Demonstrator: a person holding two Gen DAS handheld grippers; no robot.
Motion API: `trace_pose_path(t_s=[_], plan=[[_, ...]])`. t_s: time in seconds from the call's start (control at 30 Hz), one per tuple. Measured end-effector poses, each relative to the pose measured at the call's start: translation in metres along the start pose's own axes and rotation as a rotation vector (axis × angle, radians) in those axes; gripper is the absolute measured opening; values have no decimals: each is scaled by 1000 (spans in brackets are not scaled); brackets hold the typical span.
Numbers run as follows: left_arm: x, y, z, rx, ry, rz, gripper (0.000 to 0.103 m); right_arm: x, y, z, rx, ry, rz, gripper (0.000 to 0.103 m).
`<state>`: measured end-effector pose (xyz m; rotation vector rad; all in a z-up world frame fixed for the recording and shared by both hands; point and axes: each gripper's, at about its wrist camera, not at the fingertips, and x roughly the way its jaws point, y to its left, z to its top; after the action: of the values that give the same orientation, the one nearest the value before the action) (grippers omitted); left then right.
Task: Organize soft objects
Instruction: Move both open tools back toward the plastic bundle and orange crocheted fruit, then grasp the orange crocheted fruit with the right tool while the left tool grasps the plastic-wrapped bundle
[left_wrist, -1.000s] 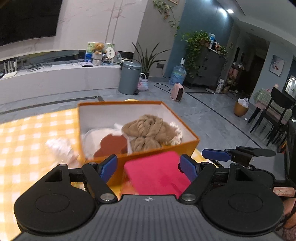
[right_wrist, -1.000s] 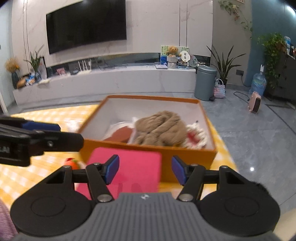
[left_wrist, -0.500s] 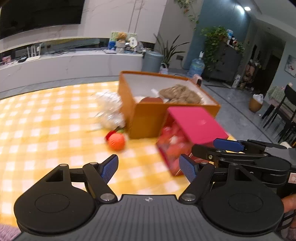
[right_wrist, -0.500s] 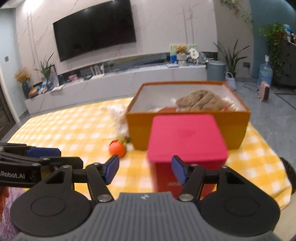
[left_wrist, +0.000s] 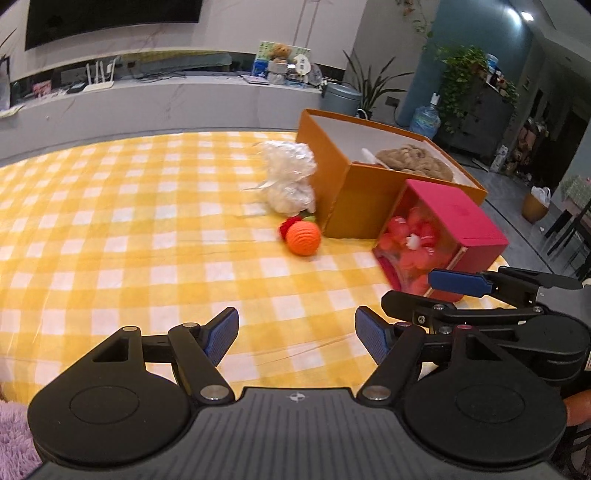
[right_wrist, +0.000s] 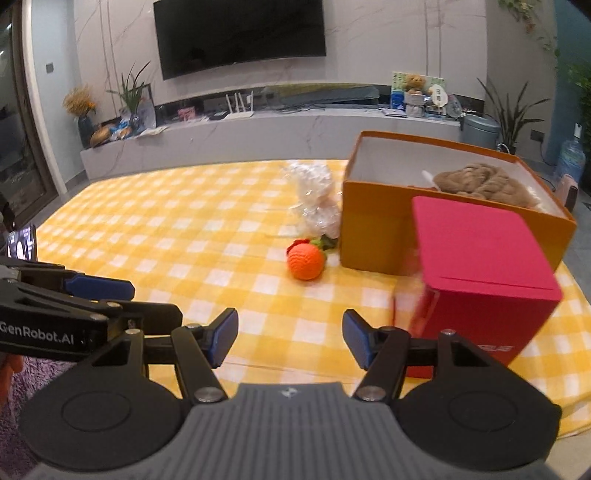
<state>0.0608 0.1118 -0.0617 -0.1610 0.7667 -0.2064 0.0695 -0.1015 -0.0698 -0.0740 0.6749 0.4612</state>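
My left gripper (left_wrist: 295, 332) hangs over the yellow checked cloth (left_wrist: 129, 240); its jaws are closing with nothing between them. My right gripper (right_wrist: 290, 336) is open and empty, just left of a red box (right_wrist: 480, 251). That red box (left_wrist: 458, 221) stands on the cloth against an orange box (left_wrist: 362, 206), and red soft pieces show through its clear side. A brown knitted bundle (right_wrist: 480, 181) lies in the orange box (right_wrist: 373, 229). An orange crochet ball (left_wrist: 303, 238) and a clear-wrapped white bundle (left_wrist: 290, 177) lie left of the boxes.
A purple fluffy fabric (left_wrist: 14, 432) lies at the near left edge. A phone (right_wrist: 22, 247) stands at the far left. Each gripper shows in the other's view: the right gripper (left_wrist: 443, 295) and the left gripper (right_wrist: 147, 301). A TV bench runs behind the table.
Both grippers have drawn back and down from the boxes. The red box, which filled the space right at the fingers, now stands apart on the cloth. More tablecloth shows.
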Motion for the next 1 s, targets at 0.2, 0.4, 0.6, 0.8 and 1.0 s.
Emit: trace_pose_path(t_s=[0.2,0.4,0.6,0.8,1.0], plan=[[6,16,-1,-46,8,-14,85,22,6,1,-27,35,-12,62],[15,30,8,-77,10,-21,85,49,14,12,-79,42,-24,59],[32,44,23,-82,30,5,84,86,17,30,-124,30,-54,58],[57,46,32,-68,60,7,83,125,5,42,-77,44,-98,56],[71,47,35,-66,90,8,82,154,-1,49,-52,65,-67,56]])
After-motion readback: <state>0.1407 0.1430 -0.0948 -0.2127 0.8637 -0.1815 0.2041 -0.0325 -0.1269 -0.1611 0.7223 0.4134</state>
